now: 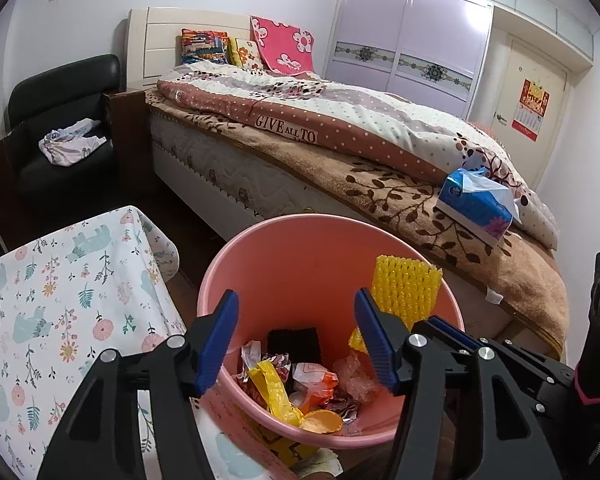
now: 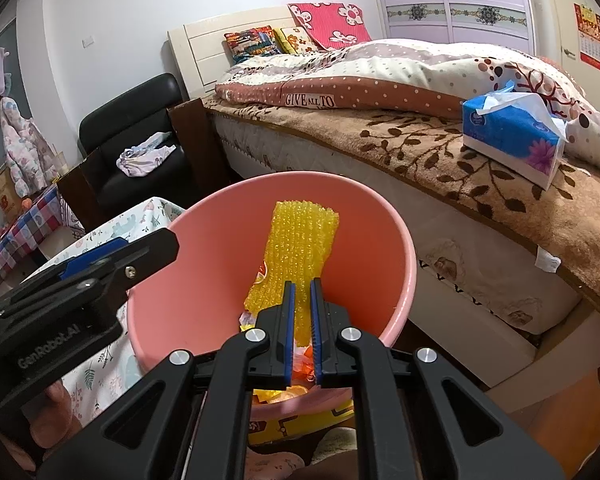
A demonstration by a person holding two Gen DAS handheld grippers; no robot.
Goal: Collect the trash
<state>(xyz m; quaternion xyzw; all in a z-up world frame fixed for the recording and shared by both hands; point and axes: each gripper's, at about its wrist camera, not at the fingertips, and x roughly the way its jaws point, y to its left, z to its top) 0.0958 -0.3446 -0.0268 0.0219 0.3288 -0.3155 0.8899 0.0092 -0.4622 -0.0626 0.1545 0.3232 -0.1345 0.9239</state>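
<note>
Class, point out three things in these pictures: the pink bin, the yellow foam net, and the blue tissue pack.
pink bin (image 1: pixel 300 248): left wrist view, bare inner wall.
yellow foam net (image 2: pixel 300 236): right wrist view, upper mesh.
blue tissue pack (image 2: pixel 508 136): right wrist view, blue front face.

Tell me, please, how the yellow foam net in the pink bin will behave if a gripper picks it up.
The yellow foam net probably weighs very little: it is open mesh, mostly holes. It likely squashes between pads, yet keeps some shape, since it stands against the pink bin wall unsupported. It seems unlikely to slip, as its surface is bumpy.
</note>
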